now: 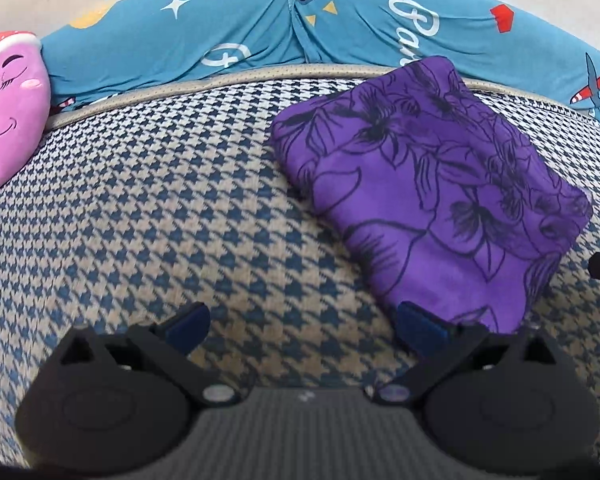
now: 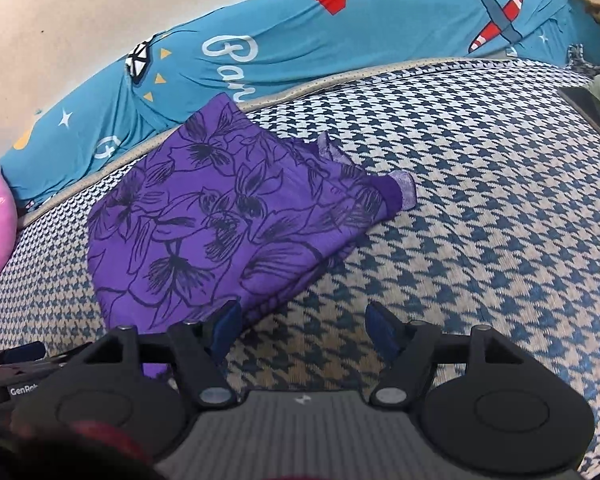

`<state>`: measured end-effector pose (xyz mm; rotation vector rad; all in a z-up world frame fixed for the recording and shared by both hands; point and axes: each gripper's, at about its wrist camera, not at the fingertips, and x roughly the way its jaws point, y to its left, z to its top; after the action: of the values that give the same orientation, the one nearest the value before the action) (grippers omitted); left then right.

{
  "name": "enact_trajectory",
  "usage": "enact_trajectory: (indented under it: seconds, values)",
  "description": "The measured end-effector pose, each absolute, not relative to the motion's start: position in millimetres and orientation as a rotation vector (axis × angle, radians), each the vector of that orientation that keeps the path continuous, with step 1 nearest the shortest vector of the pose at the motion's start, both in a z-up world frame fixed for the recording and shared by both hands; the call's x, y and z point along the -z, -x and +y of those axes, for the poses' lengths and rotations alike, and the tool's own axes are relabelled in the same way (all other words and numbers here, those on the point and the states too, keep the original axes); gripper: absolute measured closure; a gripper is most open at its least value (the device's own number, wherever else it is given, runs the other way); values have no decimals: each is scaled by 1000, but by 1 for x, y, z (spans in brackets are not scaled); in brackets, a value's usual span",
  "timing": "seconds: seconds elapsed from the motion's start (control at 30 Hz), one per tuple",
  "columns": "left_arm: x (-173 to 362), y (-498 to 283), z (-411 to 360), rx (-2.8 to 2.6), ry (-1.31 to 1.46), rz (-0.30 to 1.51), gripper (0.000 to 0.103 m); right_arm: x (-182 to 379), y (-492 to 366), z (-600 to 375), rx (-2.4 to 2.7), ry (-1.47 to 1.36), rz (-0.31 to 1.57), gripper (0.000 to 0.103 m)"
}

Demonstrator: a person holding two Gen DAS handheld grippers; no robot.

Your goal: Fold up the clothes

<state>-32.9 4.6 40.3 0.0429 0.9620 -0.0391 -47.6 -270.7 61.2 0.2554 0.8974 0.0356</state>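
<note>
A purple garment with dark flower outlines (image 1: 432, 196) lies folded into a compact rectangle on the blue and cream houndstooth surface (image 1: 160, 220). In the right wrist view the same garment (image 2: 220, 224) shows a paler cuff (image 2: 404, 188) sticking out at its right end. My left gripper (image 1: 304, 324) is open, low over the houndstooth, its right finger at the garment's near corner. My right gripper (image 2: 304, 328) is open too, with its left finger over the garment's near edge. Neither holds anything. The left gripper (image 2: 16, 354) shows at the lower left of the right wrist view.
A long teal cushion with airplane and star prints (image 1: 300, 32) runs along the back edge against a pale wall. A pink plush toy (image 1: 8, 108) sits at the far left. A dark flat object and beige cloth (image 2: 596, 96) lie at the far right.
</note>
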Motion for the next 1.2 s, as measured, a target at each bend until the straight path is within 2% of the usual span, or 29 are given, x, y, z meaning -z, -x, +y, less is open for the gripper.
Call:
enact_trajectory:
  seconds: [0.4,1.2]
  values:
    - [-60,31,21,71,-2,940,0,-74,58,-269,-142,-115,869,33]
    - [-50,-38,47,91,133,960,0,-57,18,-320,-100,-219,855,33]
